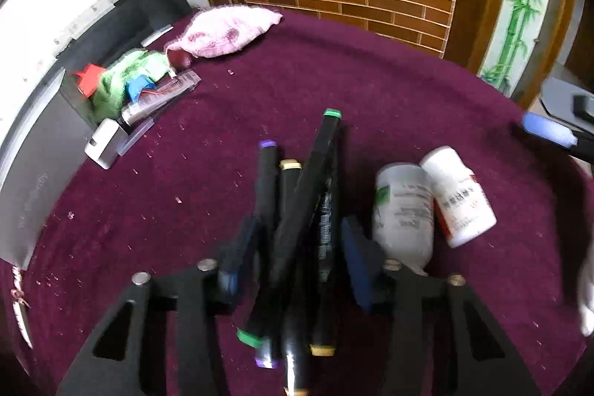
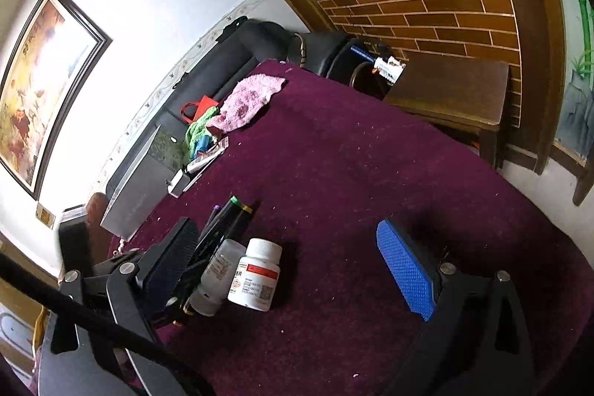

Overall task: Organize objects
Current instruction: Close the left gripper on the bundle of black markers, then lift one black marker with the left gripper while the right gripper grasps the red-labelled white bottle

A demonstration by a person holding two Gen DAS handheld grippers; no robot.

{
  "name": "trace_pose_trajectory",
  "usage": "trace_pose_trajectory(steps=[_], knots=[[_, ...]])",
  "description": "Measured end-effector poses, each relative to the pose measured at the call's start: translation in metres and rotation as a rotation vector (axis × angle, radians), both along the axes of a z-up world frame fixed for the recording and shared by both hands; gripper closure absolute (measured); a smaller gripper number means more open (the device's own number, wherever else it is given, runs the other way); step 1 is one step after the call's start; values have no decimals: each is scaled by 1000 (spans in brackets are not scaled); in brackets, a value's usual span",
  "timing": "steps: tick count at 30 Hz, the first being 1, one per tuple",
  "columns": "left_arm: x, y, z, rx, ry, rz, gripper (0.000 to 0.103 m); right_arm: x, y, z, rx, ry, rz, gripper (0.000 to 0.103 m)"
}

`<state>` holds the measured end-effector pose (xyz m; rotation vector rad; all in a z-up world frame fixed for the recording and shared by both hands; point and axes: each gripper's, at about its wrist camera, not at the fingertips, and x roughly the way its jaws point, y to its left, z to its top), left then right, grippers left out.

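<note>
A: Round tabletop (image 1: 371, 80) under maroon cloth, speckled with crumbs, brick-panelled counter behind. Left tongs (image 1: 297, 225) clenched, by the look of it, on a loose bundle of markers (image 1: 293, 210) near the front rim at 6 o'clock. Blurred, so no certainty of both pads biting.

B: And the right tongs (image 2: 286, 229)?

A: Spread wide, grasping nothing, poised above the cloth out at 3 o'clock.

B: Likely trouble?

A: Uneven bundle, for one: green-capped marker (image 1: 315, 173) lying crosswise over the rest. Liable to squirt out or fan apart on lifting, then roll. Also two white bottles (image 1: 404, 210) lying just beside the left tongs' right-hand pad, at 3 o'clock of the markers, touching each other. Any swing that way likely to send them rolling toward the rim.

B: Room to move?

A: Plenty from 12 to 2 o'clock: bare cloth up to the far edge. Tight at 9 o'clock, with a silver box (image 1: 37, 173) and a heap of clutter (image 1: 141, 88) along the rim, pink cloth (image 1: 226, 28) at 11. Safer lifting straight up before carrying anywhere.
</note>
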<state>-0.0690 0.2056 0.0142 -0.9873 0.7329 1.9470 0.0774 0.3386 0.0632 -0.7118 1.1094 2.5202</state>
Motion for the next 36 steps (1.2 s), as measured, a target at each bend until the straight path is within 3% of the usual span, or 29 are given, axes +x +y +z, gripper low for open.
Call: trace_pose_trajectory(steps=[2,12,16,20,22,24,26,28,29,30,31,36], knots=[[-4,-6,7,71,-81,20,91,-6,2,-4,-4,-15,8,5],[12,-93,12,160,-190,176,92,-11,-4,-11,8,-61,24,5],[39,-132,3,124,-195,216,92,-14,-6,-14,13,-83,32,5],[59,-144,-9,88,-163,232,91,-16,-8,-16,22,-99,41,5],[59,-140,-10,97,-151,242,86,-17,-10,-16,30,-104,43,5],[61,-127,-12,102,-125,227,62,-17,-12,-16,45,-113,42,5],[70,-113,-16,91,-49,206,53,-18,-12,-16,52,-116,39,5],[69,-109,-17,108,-57,214,56,-17,-12,-16,64,-120,29,5],[67,-112,-15,124,-84,234,71,-17,-11,-16,68,-122,23,5],[66,-117,-13,140,-105,246,93,-17,-10,-16,72,-124,16,5],[64,-125,-11,174,-156,253,92,-16,-10,-16,77,-128,6,5],[80,-166,8,287,-178,294,92,-16,-6,-14,27,-134,6,5]])
